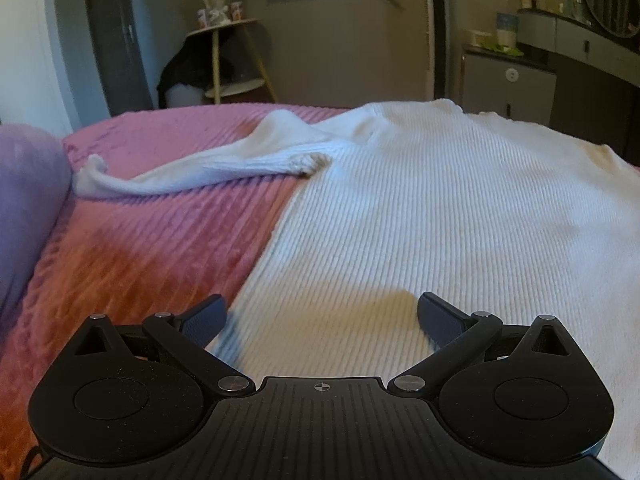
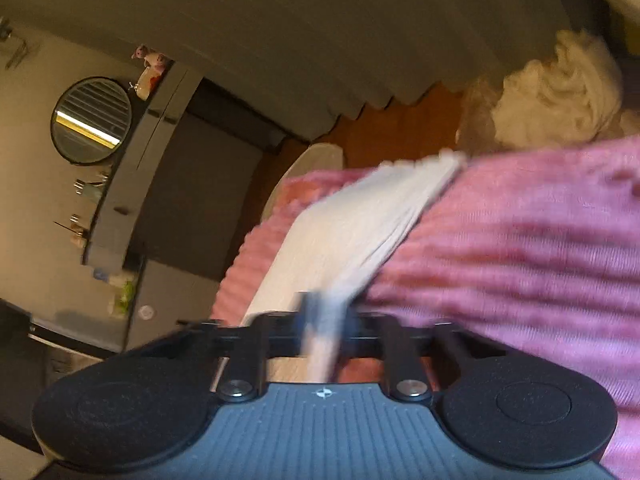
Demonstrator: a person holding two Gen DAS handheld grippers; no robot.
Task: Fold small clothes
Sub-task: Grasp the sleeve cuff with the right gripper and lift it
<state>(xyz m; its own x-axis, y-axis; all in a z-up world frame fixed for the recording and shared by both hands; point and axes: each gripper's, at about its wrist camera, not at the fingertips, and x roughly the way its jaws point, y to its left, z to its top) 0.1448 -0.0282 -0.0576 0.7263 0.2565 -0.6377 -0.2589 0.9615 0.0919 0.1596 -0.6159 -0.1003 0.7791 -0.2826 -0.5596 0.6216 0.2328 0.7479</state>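
Across the centre and right of the left wrist frame, a white ribbed sweater (image 1: 440,208) is spread flat on a pink ribbed blanket (image 1: 152,248). Left gripper (image 1: 322,320) is held spread wide, nothing between the fingers; it hovers at the sweater's near edge, left fingertip over the blanket/sweater boundary. One sleeve (image 1: 208,168) is seen running out toward the left of frame, cuff ending beside a purple pillow (image 1: 28,200).

Right gripper (image 2: 322,312) is clamped on a strip of the sweater (image 2: 360,232), likely the other sleeve or a side edge; which one cannot be told. The strip's long axis runs from the jaws at bottom centre up to the upper right, over the blanket (image 2: 520,240).

Key relation, as judged: the free sleeve lies ahead and left of the left gripper, long axis roughly left-right, so the left gripper is the nearer one for it.

Hard to make out: right view is motion-blurred and rolled; the grip point is smeared. Sweater's right side is cut off in the left view. A pale fluffy thing (image 2: 560,88) at upper right is not identifiable.
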